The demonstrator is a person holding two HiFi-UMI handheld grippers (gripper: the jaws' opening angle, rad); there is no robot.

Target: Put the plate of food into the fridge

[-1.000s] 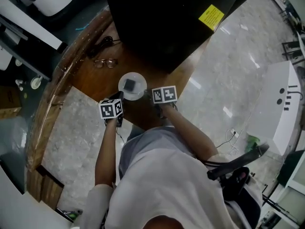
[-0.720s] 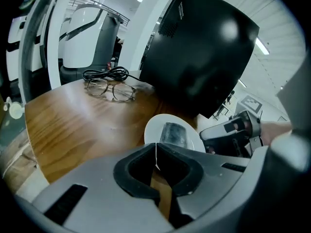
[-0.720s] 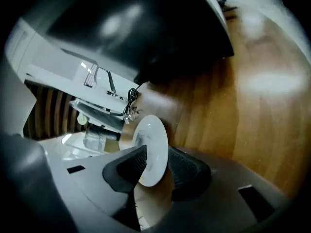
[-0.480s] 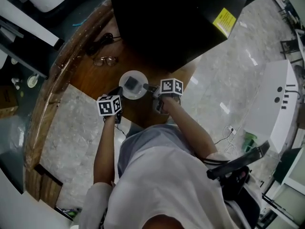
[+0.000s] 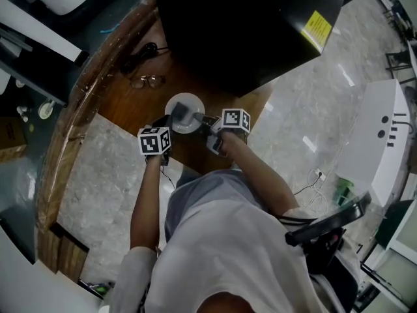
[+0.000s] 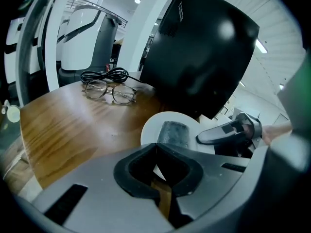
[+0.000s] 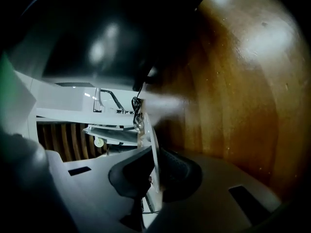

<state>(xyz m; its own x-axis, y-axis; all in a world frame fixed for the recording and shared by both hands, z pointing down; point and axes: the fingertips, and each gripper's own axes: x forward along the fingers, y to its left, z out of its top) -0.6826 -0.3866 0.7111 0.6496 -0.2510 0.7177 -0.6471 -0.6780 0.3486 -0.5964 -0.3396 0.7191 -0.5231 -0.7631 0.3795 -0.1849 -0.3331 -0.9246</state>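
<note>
A white plate [image 5: 184, 103] with a grey block of food [image 5: 180, 113] sits on the wooden table [image 5: 127, 106] in front of the black fridge [image 5: 247, 25]. My left gripper [image 5: 167, 124] is at the plate's near left rim. In the left gripper view its jaws [image 6: 156, 144] are shut on the plate [image 6: 150, 127]. My right gripper [image 5: 203, 120] reaches in from the right. Its jaws are closing, and the plate's rim [image 7: 153, 135] stands edge-on between them, touched by both pads. The fridge [image 6: 204, 57] shows no open door.
A pair of glasses [image 5: 146, 81] and a coiled black cable [image 5: 140, 54] lie on the table left of the fridge. The table's curved edge [image 5: 78, 119] runs down the left. Marble floor [image 5: 306, 109] lies to the right.
My right gripper has moved left to the plate's right rim and its jaws have closed around it. The left gripper has stayed at the plate's left rim.
</note>
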